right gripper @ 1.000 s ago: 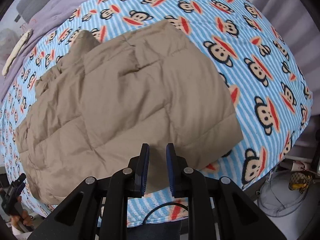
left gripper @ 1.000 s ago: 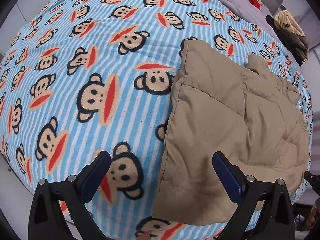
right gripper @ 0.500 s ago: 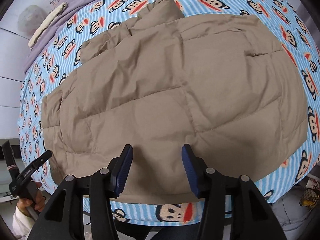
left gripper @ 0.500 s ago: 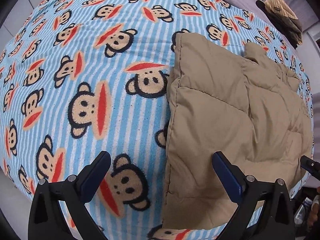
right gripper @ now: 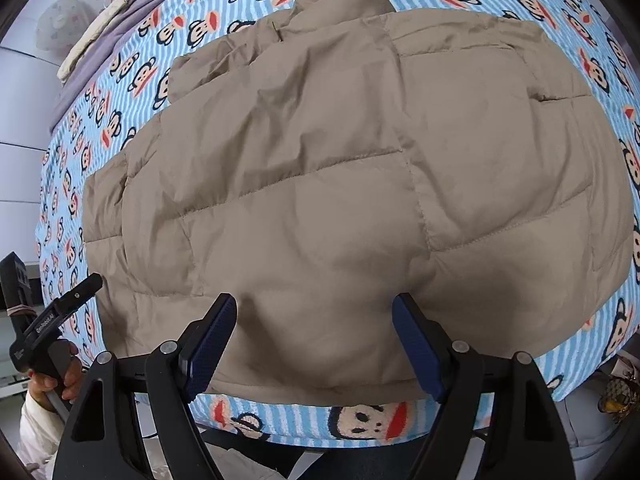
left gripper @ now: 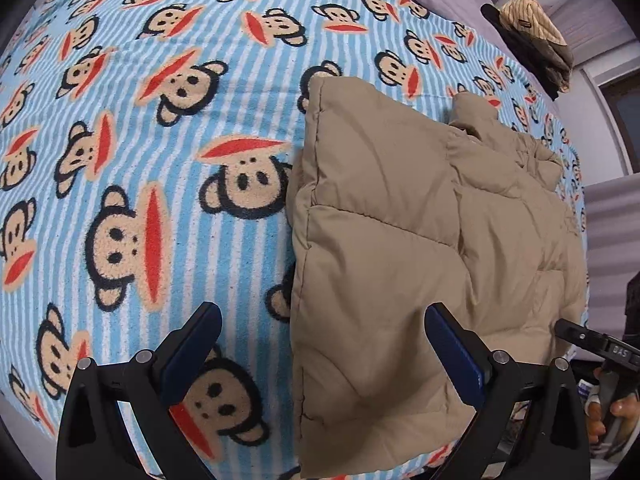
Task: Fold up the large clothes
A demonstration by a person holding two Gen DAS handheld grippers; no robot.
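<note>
A tan quilted puffer jacket [left gripper: 420, 248] lies folded flat on a blue striped monkey-print blanket [left gripper: 160, 160]. It fills most of the right wrist view [right gripper: 340, 184], its collar at the far end. My left gripper [left gripper: 320, 344] is open and empty, hovering above the jacket's left edge near the bed's front. My right gripper [right gripper: 316, 336] is open and empty, just above the jacket's near hem. The right gripper's tip shows at the left wrist view's right edge [left gripper: 592, 344].
The blanket covers a bed and drops off at its front edge [right gripper: 360, 420]. A pile of dark and striped clothes [left gripper: 532, 36] sits at the far corner. A purple sheet [right gripper: 132, 20] and a rolled cloth [right gripper: 96, 36] lie beyond the blanket.
My right gripper has opened from nearly shut to wide and moved in close over the jacket's near hem. My left gripper stayed open and drifted slightly closer to the jacket's edge.
</note>
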